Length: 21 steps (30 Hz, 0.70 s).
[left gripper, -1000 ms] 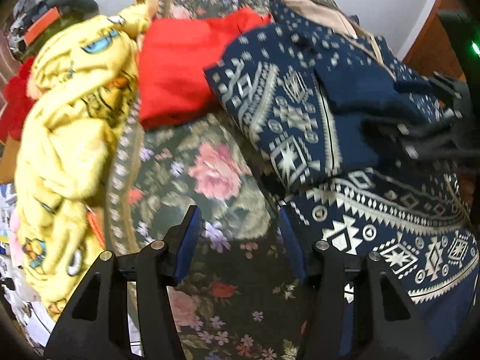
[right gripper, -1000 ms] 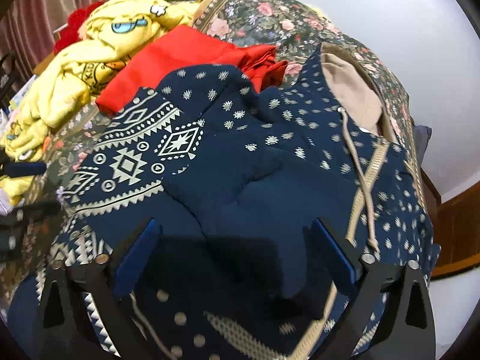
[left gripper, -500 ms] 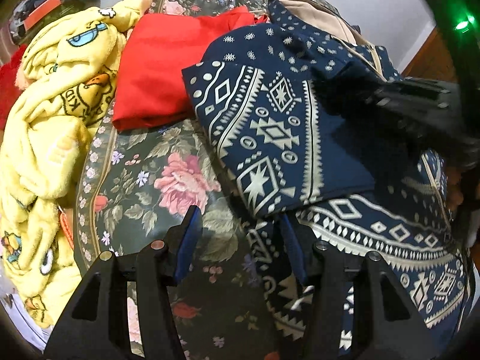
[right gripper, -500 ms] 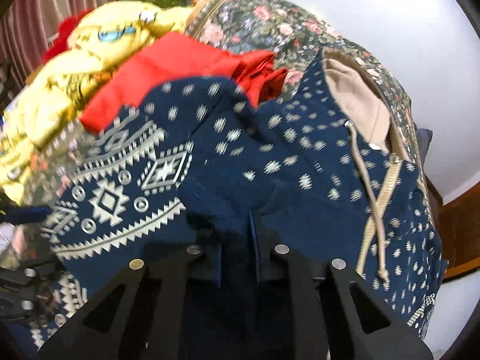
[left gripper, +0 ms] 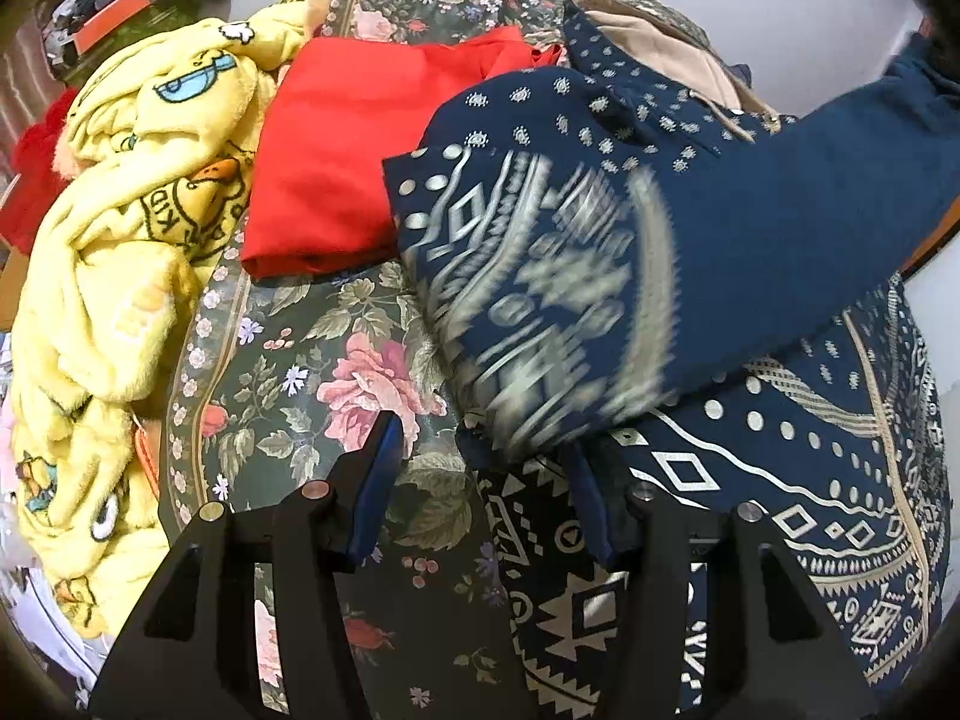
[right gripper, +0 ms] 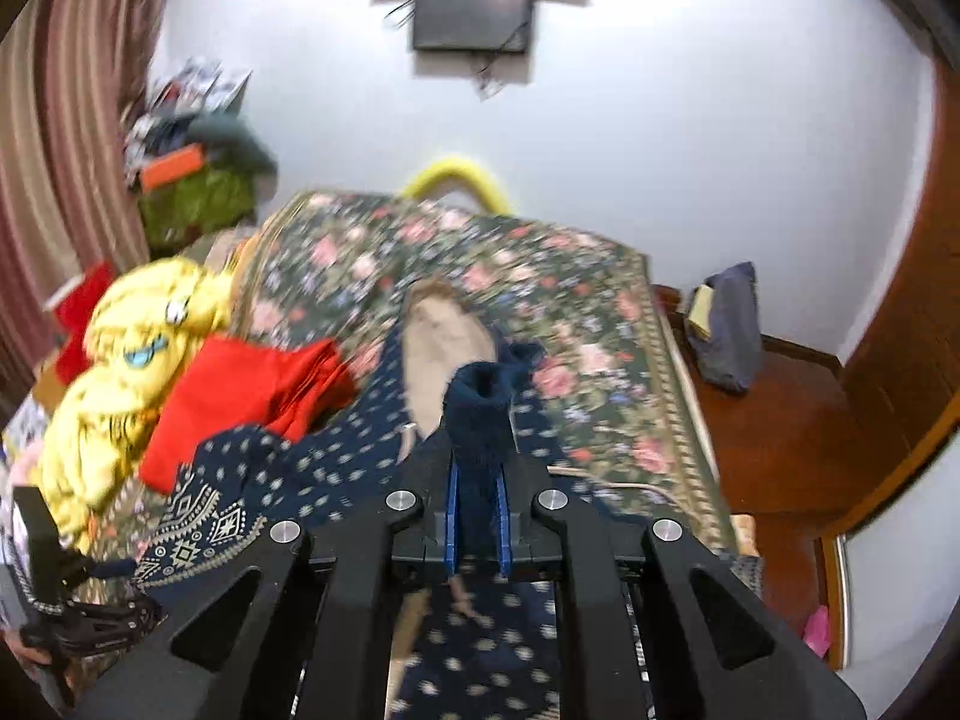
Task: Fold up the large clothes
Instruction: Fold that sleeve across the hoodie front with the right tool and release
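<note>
1. Raised since the earlier frame, the navy sleeve (left gripper: pixel 780 228) now stretches in a blurred band up toward the upper right of the left wrist view, where before it lay folded flat on the hoodie.
2. One bed with a floral cover (right gripper: pixel 576 276) carries everything; only the right wrist view shows its far edge, the white wall and a dark box (right gripper: pixel 474 12) mounted on it.
3. One navy patterned hoodie (left gripper: pixel 810 480) lies across the bed's right side, its beige-lined hood (right gripper: pixel 444 348) toward the wall.
4. One yellow cartoon blanket (left gripper: pixel 120 276) is heaped at the left.
5. One red garment (left gripper: pixel 342 162) lies between blanket and hoodie.
6. Two tools: the right tool (right gripper: pixel 477 516) has just closed and is clamped on the sleeve's ribbed cuff (right gripper: pixel 480 408). The left tool (left gripper: pixel 480 480) stands half open over the hoodie's hem edge; whether its pads press cloth I cannot tell.
</note>
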Available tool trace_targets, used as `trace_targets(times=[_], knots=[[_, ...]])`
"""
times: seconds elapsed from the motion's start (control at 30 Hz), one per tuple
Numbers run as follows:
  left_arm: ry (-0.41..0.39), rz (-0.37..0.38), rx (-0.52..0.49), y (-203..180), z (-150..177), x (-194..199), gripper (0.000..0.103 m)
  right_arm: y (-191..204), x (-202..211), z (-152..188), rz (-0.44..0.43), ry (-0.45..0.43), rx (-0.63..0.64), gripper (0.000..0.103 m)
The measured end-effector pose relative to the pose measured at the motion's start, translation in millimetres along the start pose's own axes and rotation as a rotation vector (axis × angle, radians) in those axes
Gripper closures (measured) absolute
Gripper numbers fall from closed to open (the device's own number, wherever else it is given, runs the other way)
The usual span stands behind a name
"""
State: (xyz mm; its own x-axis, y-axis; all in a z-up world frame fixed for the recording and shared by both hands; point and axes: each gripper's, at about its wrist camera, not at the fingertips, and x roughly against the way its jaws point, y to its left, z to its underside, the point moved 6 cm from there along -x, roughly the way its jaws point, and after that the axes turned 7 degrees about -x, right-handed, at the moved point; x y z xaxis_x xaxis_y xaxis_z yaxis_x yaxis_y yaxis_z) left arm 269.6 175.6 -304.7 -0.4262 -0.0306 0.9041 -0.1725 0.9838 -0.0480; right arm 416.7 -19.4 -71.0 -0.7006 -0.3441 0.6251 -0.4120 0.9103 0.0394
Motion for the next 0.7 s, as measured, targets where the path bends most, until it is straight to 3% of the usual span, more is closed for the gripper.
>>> trace_targets(times=[0.13, 0.37, 0.57, 0.7], knots=[[0.006, -0.046, -0.008, -3, -1, -5, 0.050, -26, -1, 17, 0.039, 0.015, -0.038, 0.095], [0.006, -0.127, -0.061, -8, -3, -7, 0.050, -78, -41, 87, 0.087, 0.201, -0.147, 0.095], [0.012, -0.149, -0.077, -8, -2, -10, 0.050, -115, -61, 140, 0.064, 0.351, -0.256, 0.095], [0.018, -0.155, -0.100, -10, -2, -7, 0.050, -121, -63, 158, 0.046, 0.394, -0.286, 0.094]])
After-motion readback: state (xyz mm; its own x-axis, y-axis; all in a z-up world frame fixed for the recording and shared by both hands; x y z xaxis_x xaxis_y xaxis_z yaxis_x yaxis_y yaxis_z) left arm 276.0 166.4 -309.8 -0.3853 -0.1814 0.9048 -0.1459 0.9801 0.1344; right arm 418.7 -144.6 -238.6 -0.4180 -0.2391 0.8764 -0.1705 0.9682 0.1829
